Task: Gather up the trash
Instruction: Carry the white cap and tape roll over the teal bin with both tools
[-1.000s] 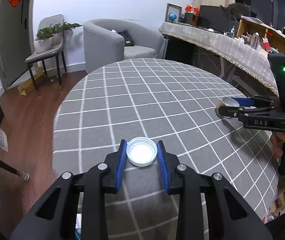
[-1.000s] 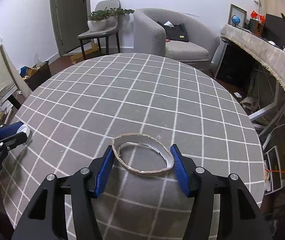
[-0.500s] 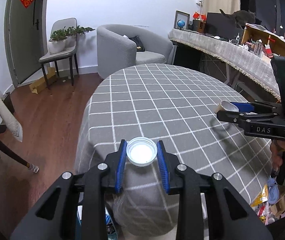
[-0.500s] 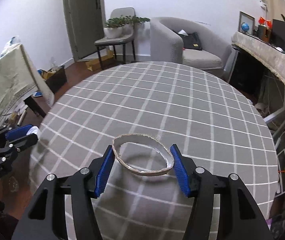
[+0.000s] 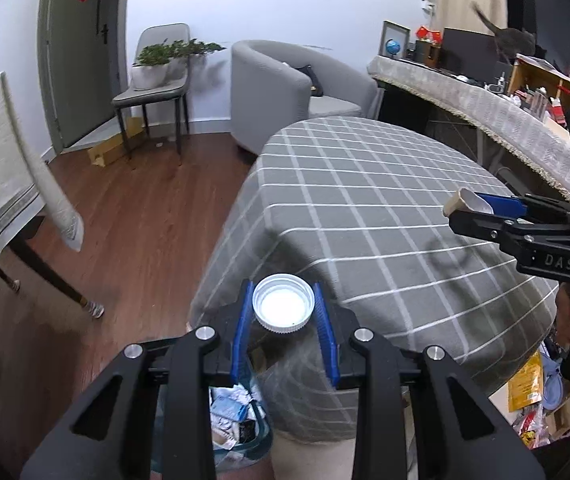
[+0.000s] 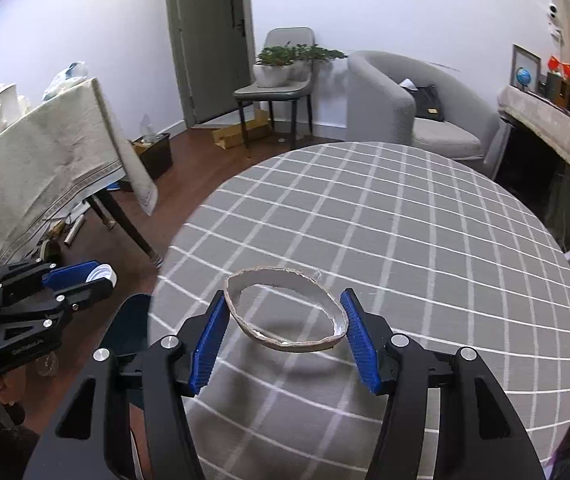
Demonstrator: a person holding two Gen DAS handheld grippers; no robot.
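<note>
My left gripper (image 5: 283,308) is shut on a white bottle cap (image 5: 284,307) and holds it in the air past the table's near-left edge, above a trash bin (image 5: 233,416) on the floor. It also shows in the right wrist view (image 6: 85,280) with the cap (image 6: 103,273). My right gripper (image 6: 285,312) is shut on a squashed cardboard tape ring (image 6: 285,312) and holds it above the round table with a grey checked cloth (image 6: 405,240). It also shows in the left wrist view (image 5: 481,210) at the right.
The bin holds crumpled paper and wrappers. A cloth-covered table (image 6: 37,160) stands at the left, a grey armchair (image 6: 413,108) and a chair with a plant (image 6: 281,80) at the back, a long counter (image 5: 485,108) at the right. Bags (image 5: 533,380) lie by the table's right side.
Both grippers have lifted and pulled back to the left, off the table. The left one with the cap now hangs past the table edge over the bin.
</note>
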